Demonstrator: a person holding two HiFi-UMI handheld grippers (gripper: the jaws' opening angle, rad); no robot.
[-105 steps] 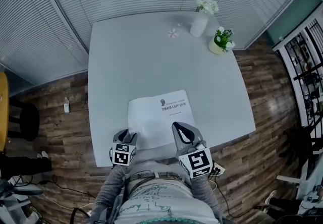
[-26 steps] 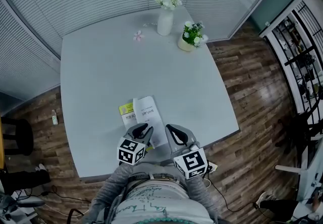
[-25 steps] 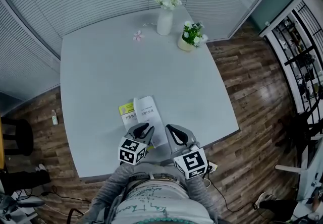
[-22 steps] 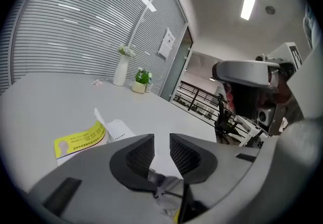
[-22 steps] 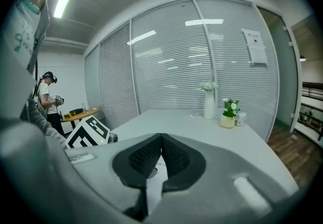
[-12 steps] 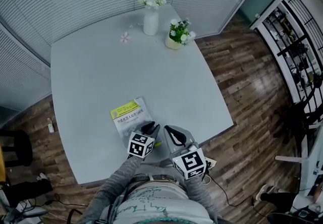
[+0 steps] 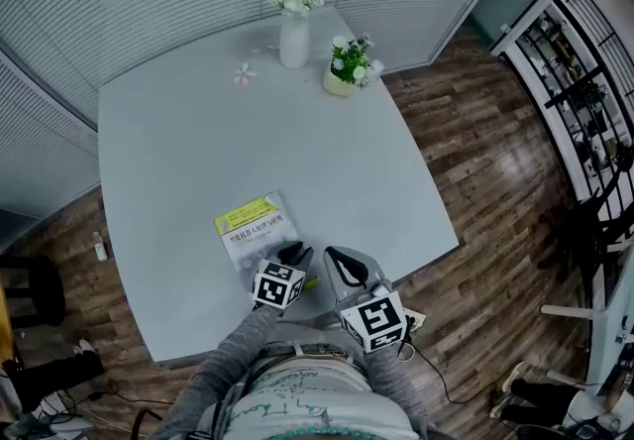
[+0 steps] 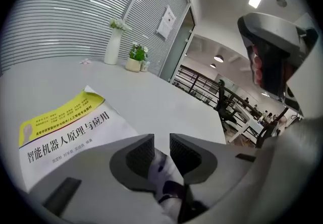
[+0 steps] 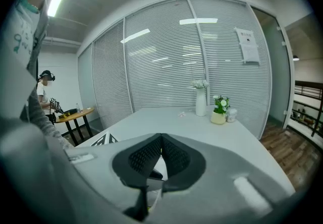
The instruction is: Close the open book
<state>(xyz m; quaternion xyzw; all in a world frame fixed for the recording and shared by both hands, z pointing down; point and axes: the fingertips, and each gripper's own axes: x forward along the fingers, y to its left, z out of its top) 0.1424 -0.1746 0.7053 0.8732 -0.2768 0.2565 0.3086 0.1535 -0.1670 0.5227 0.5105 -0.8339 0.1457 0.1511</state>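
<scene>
The book [image 7: 253, 227] lies closed on the grey table [image 7: 248, 131] near its front edge, with a white cover and a yellow band at the top. In the left gripper view the book [image 8: 65, 134] fills the lower left. My left gripper [image 7: 294, 253] hovers at the book's near right corner. Its jaws [image 8: 161, 143] stand apart by a narrow gap with nothing between them. My right gripper [image 7: 337, 260] hangs just to its right over the table's front edge. The right gripper [image 9: 161, 141] has its tips touching and holds nothing.
A white vase of flowers [image 7: 294, 27], a small potted plant [image 7: 344, 71] and a pink bit [image 7: 243, 76] stand at the table's far end. Blinds on glass walls ring the room. A person by a round wooden table [image 9: 70, 113] shows at the left of the right gripper view.
A second ago a white page still stood up off the book; now it lies flat with the yellow-banded cover up. My left gripper has sunk and moved right, toward the right one.
</scene>
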